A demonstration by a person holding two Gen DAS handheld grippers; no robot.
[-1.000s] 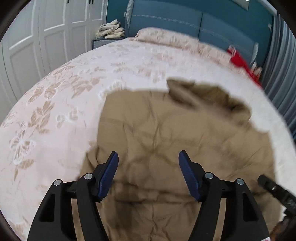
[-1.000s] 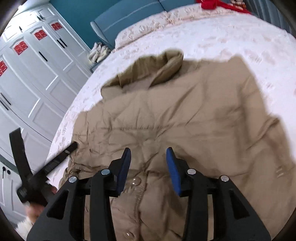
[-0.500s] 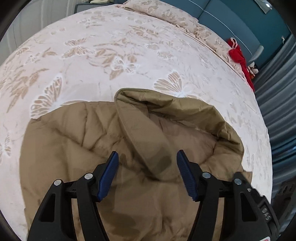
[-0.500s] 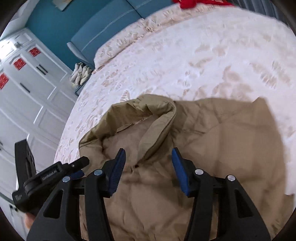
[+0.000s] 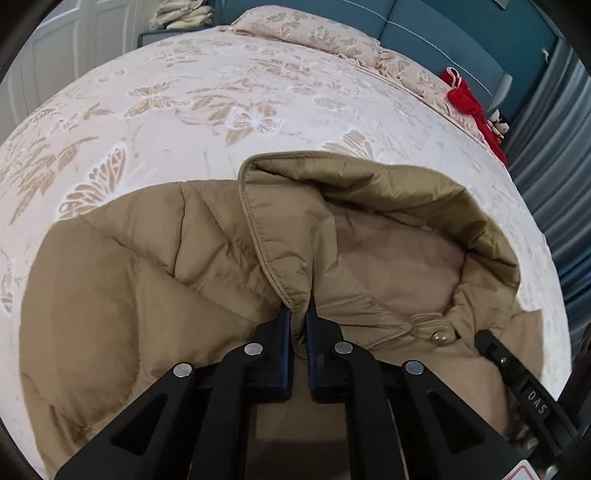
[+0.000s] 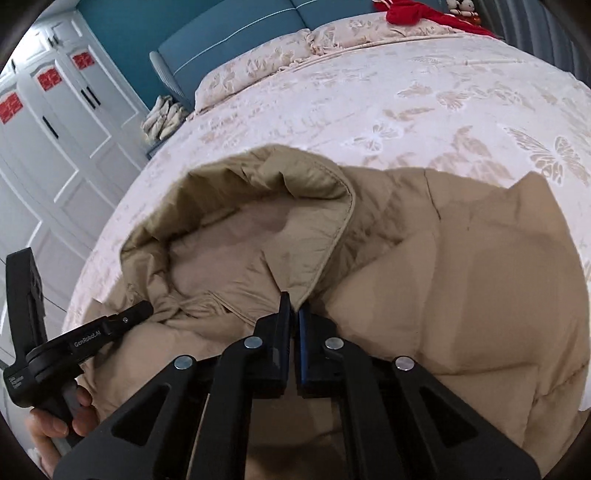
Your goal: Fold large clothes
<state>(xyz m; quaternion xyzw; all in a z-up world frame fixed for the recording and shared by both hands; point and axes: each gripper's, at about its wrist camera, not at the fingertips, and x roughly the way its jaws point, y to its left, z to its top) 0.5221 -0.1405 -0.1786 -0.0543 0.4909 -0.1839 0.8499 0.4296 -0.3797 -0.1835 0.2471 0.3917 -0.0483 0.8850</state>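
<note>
Tan quilted jacket (image 5: 155, 280) spread on the bed (image 5: 207, 110), collar end toward the pillows (image 5: 306, 33). Left wrist view: the left gripper (image 5: 298, 314) has just been closing, and its jaws now clamp the lower tip of one collar flap (image 5: 273, 236), the stitched edge of the fabric pinched between the blue pads. The collar rises away from the jaws and curls round to the right, exposing the paler lining (image 5: 399, 254); a snap button (image 5: 439, 336) sits just right of the jaws. Right wrist view: the right gripper (image 6: 291, 314) has likewise just been closing, and its jaws are clamped on the lower tip of the opposite collar flap (image 6: 325, 236), the cloth caught between the pads. The jacket's body (image 6: 461, 280) lies to the right of these jaws, the open collar to their left. The left gripper (image 6: 88, 339) appears at the left edge of this view, held in a hand (image 6: 55, 424), its tip at the jacket front.
</note>
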